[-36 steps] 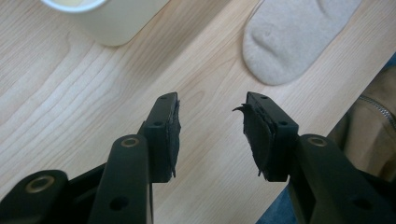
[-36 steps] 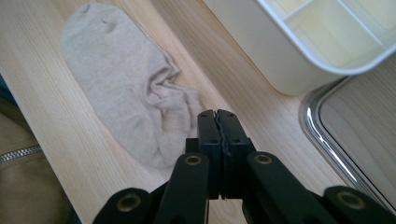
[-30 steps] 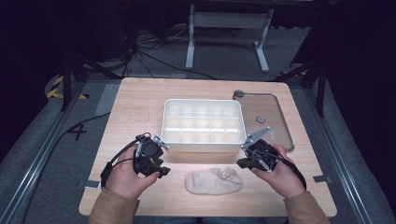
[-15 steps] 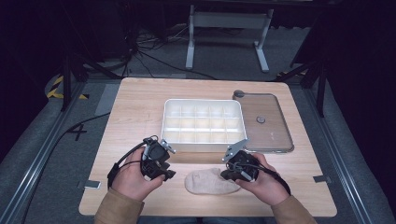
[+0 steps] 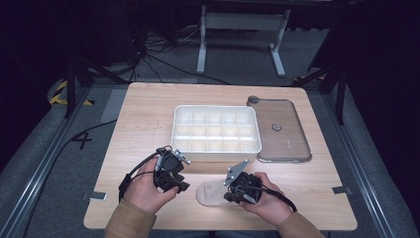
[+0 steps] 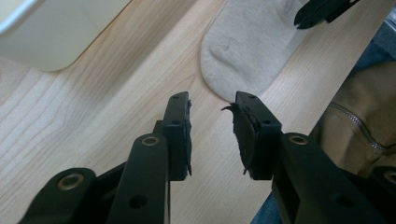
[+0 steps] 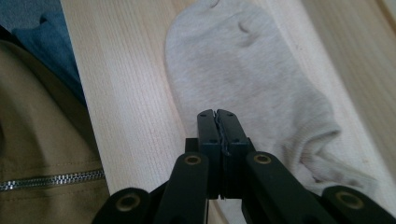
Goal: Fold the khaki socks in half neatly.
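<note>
A pale wooden bench (image 5: 148, 114) sits in a dark room. Near its lower edge lies a beige sock (image 7: 252, 88), flat, faintly creased, its cuff rumpled. The right gripper (image 7: 218, 116), jaws pressed together, hovers over the sock; closed, it could shove the fabric rather than pinch it. The left gripper (image 6: 212, 121), jaws spread, aims at the toe.
</note>
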